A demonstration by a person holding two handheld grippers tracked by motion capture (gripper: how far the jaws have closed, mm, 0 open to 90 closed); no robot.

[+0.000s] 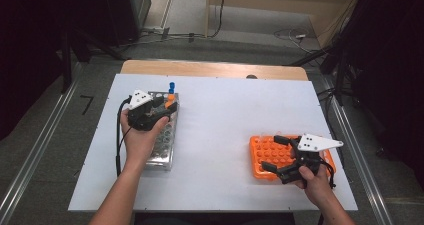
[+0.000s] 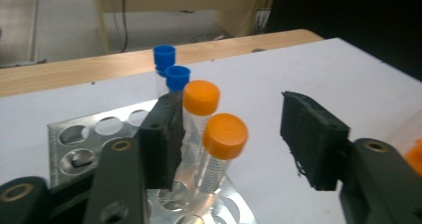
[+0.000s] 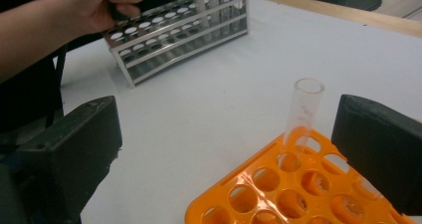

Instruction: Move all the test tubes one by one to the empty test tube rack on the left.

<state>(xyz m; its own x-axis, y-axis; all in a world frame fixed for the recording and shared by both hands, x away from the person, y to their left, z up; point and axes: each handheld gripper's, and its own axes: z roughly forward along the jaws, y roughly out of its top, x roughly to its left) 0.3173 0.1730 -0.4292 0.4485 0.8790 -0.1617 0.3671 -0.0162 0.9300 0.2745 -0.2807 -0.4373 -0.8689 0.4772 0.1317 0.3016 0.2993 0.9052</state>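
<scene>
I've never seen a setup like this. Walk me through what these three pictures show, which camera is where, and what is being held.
A person sits at a white table and holds a hand-operated two-jaw gripper in each hand. The high view looks down from above the person. The other two pictures come from cameras riding on the grippers, looking along their black jaws.

The left gripper is at a metal rack that holds two orange-capped tubes and two blue-capped tubes. Its jaws stand apart around the nearer orange-capped tube, one pad close beside it, not gripping.

The right gripper hovers open over an orange rack, where one clear uncapped tube stands in a hole. Neither gripper holds anything.
</scene>
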